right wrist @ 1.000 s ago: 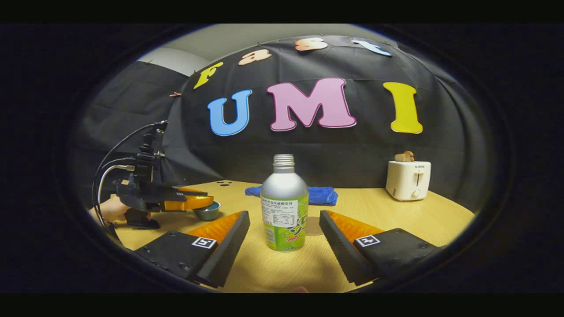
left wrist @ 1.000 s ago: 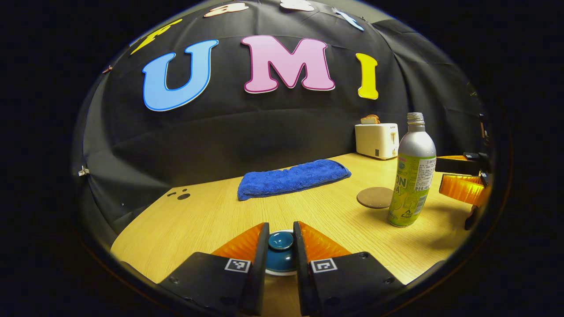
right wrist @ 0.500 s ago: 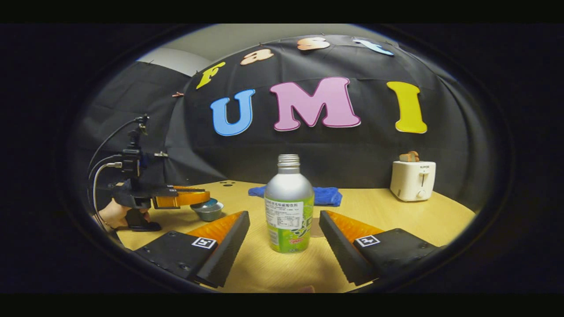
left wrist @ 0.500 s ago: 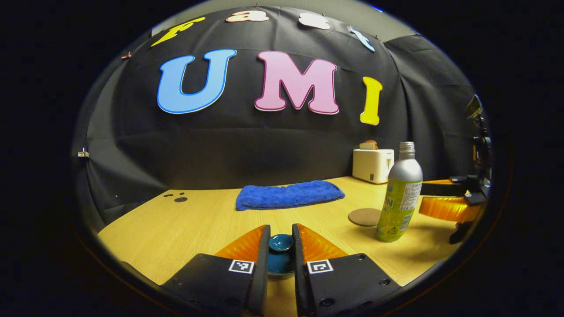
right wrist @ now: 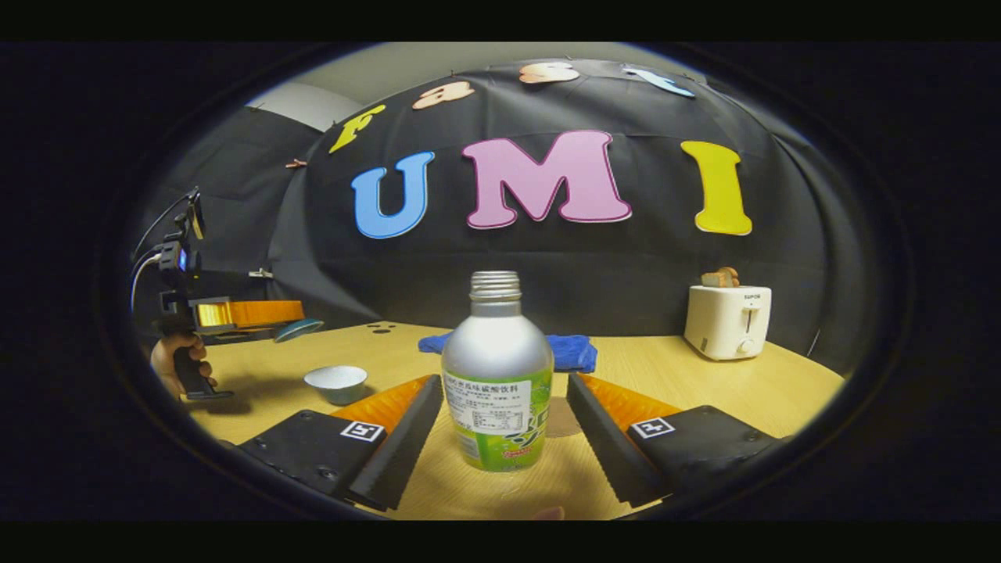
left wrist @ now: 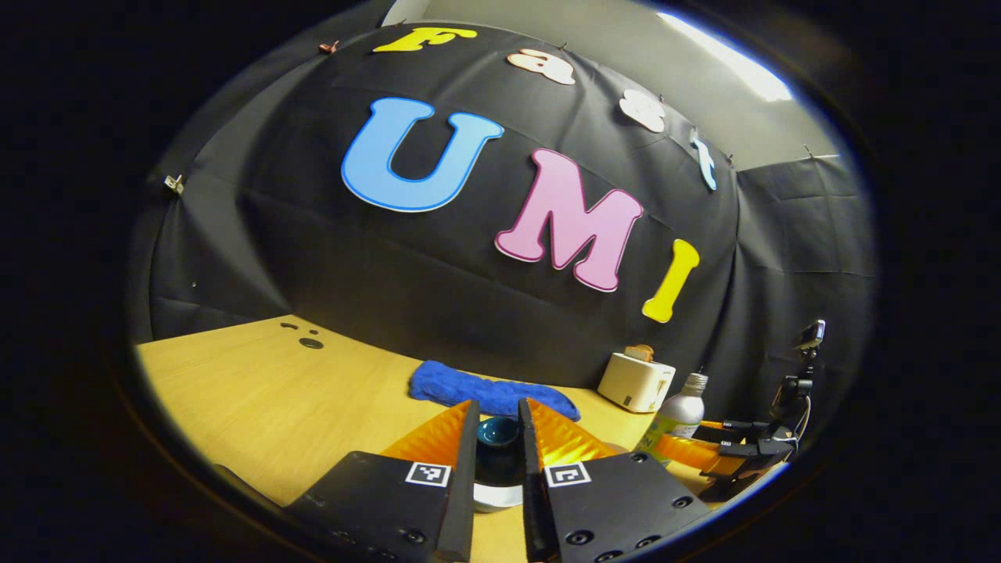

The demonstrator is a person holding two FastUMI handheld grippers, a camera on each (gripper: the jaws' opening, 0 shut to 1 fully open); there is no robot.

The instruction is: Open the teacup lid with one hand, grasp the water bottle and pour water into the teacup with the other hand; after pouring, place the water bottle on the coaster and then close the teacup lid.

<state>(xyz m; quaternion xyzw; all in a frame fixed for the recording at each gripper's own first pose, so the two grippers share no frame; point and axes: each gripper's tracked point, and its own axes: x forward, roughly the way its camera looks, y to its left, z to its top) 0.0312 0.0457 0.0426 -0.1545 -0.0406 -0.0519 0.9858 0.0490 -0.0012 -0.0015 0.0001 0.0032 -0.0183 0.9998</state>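
Teal glaze at far left: in the right gripper view my left gripper (right wrist: 293, 327) holds the teacup lid (right wrist: 299, 328) up in the air, well clear of the table (right wrist: 704, 383), a hand (right wrist: 174, 361) gripping its handle below. In the left gripper view both my left fingers (left wrist: 468, 461) press on the lid's knob, clamped, lid tipped a little. I judge it is held high and off to the side so the cup mouth stays free for pouring. Next rightward, the teacup (right wrist: 335, 384) sits open on the table, white inside, apart from everything. Then the water bottle (right wrist: 496, 375), uncapped, upright, standing between my right gripper's (right wrist: 504, 426) fingers; those are spread apart, one on each side, neither touching the bottle yet. Positioned so for a side grasp on the body, I reckon. Just behind the bottle, partly hidden, the round coaster (right wrist: 560, 416). Farther back a blue towel (right wrist: 575, 350), and at far right a white toaster (right wrist: 727, 320). Lid step looks done; bottle grasp not yet made.
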